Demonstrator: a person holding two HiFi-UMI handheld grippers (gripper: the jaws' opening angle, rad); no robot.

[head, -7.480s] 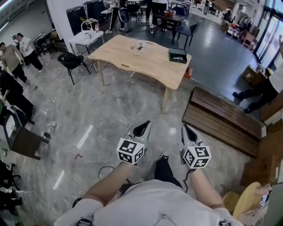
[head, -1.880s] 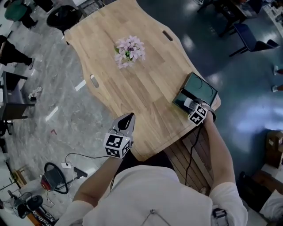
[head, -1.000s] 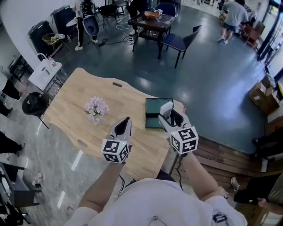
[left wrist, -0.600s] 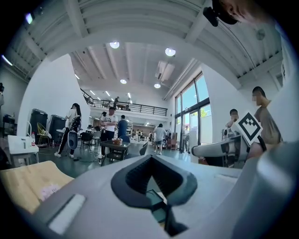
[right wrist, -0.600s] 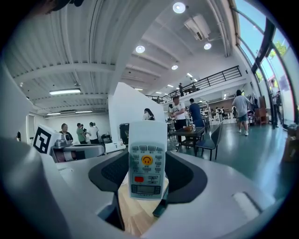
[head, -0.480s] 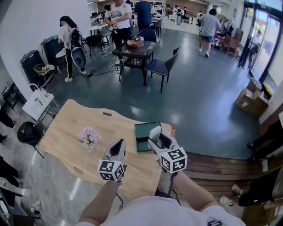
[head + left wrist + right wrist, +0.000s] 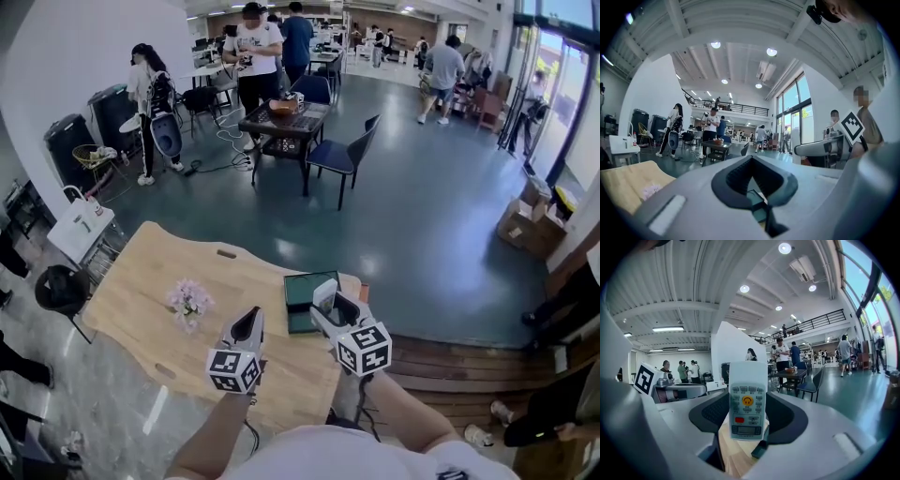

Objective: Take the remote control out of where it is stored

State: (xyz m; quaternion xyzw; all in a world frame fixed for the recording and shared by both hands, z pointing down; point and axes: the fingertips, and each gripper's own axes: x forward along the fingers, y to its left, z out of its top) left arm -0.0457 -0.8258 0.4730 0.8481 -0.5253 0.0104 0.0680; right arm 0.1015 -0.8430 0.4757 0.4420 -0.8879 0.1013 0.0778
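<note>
Remote control (image 7: 747,401) upright in right claw (image 7: 748,417), outside green box (image 7: 302,289) on table (image 7: 141,286).

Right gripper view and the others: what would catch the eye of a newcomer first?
A white remote control stands upright in the tongs of the right gripper, its buttons facing the camera. In the head view, a dark green box lies on the wooden table behind it, with pink flowers farther left. The left gripper is shut on nothing.

Remote control (image 7: 747,401) out of green box (image 7: 303,284), now between jaws of right gripper (image 7: 330,306).
</note>
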